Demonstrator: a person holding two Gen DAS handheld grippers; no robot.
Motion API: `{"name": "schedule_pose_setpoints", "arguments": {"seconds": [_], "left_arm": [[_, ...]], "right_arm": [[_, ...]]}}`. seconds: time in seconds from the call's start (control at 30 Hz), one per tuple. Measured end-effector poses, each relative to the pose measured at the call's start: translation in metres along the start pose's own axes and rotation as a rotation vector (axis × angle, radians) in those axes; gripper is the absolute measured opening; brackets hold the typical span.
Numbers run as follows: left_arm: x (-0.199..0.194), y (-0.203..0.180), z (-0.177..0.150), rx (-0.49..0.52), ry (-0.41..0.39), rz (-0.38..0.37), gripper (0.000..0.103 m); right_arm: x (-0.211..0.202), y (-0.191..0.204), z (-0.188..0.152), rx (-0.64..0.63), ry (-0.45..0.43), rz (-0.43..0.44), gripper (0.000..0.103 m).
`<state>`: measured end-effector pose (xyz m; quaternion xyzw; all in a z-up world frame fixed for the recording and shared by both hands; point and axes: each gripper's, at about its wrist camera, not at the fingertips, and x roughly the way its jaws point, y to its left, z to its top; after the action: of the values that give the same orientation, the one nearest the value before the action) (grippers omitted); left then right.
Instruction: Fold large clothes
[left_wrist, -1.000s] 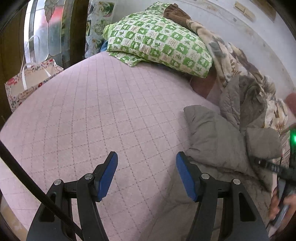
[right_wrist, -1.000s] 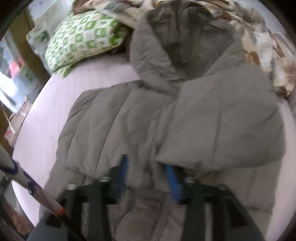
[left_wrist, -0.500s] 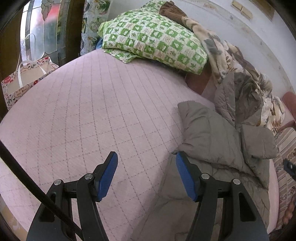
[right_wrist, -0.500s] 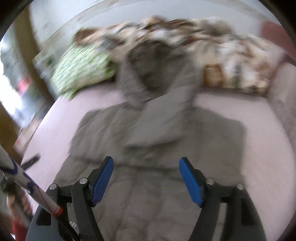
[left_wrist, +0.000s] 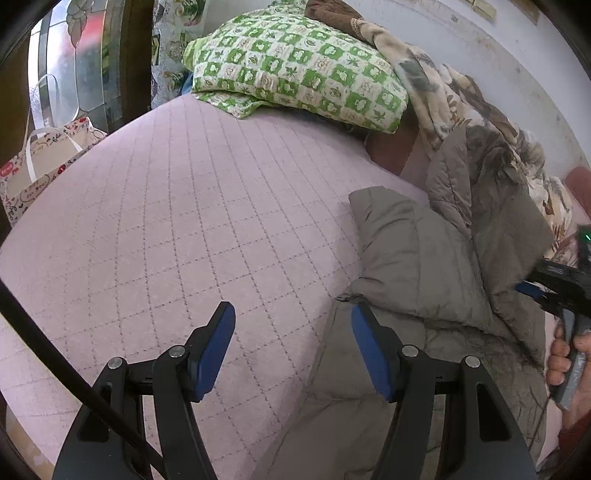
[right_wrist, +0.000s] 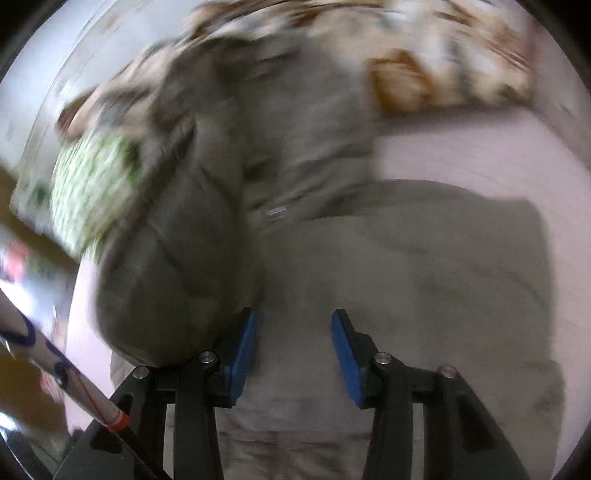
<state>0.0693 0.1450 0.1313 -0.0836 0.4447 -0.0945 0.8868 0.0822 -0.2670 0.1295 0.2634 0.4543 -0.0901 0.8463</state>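
I am holding my left gripper (left_wrist: 291, 345) spread and empty over the pink quilted bed (left_wrist: 177, 221), with the grey padded jacket (left_wrist: 436, 266) lying just to its right, its edge under the right finger. My right gripper (right_wrist: 293, 349) is closing above the jacket's body, nothing pinched yet. Far left of the left gripper a printed tote bag (left_wrist: 40, 162) is standing, contents hidden

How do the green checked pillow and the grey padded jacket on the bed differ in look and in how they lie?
The pillow bears green and white squares with leaf prints; the jacket is plain grey. The pillow is plump and smooth; the jacket is crumpled, one sleeve folded over its body. The pillow lies at the far end of the bed; the jacket lies nearer, beside the left gripper. Both rest on the pink quilted cover.
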Motion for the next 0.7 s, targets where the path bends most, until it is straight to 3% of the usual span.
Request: {"name": "schedule_pose_setpoints", "arguments": {"seconds": [0.13, 0.27, 0.3, 0.5, 0.57, 0.63, 0.7], "left_arm": [[0.000, -0.004, 0.000, 0.014, -0.005, 0.004, 0.064], [0.004, -0.007, 0.001, 0.027, -0.001, 0.009, 0.064], [0.005, -0.007, 0.002, 0.026, 0.003, 0.009, 0.064], [0.009, -0.009, 0.005, 0.017, 0.012, 0.009, 0.064], [0.008, -0.010, 0.005, 0.020, 0.009, 0.008, 0.064], [0.006, -0.011, 0.005, 0.026, -0.001, 0.009, 0.064], [0.007, -0.013, 0.005, 0.031, -0.003, 0.020, 0.064]], "right_arm": [[0.040, 0.060, -0.013, -0.143, 0.073, 0.018, 0.048], [0.070, 0.093, -0.031, -0.225, 0.072, -0.046, 0.072], [0.074, 0.096, -0.032, -0.236, 0.069, -0.052, 0.074], [0.082, 0.106, -0.038, -0.310, 0.086, -0.102, 0.074], [0.070, 0.111, -0.030, -0.297, 0.091, -0.070, 0.064], [0.045, 0.116, -0.022, -0.264, 0.005, 0.000, 0.064], [0.037, 0.121, -0.018, -0.252, -0.050, -0.011, 0.064]]}}
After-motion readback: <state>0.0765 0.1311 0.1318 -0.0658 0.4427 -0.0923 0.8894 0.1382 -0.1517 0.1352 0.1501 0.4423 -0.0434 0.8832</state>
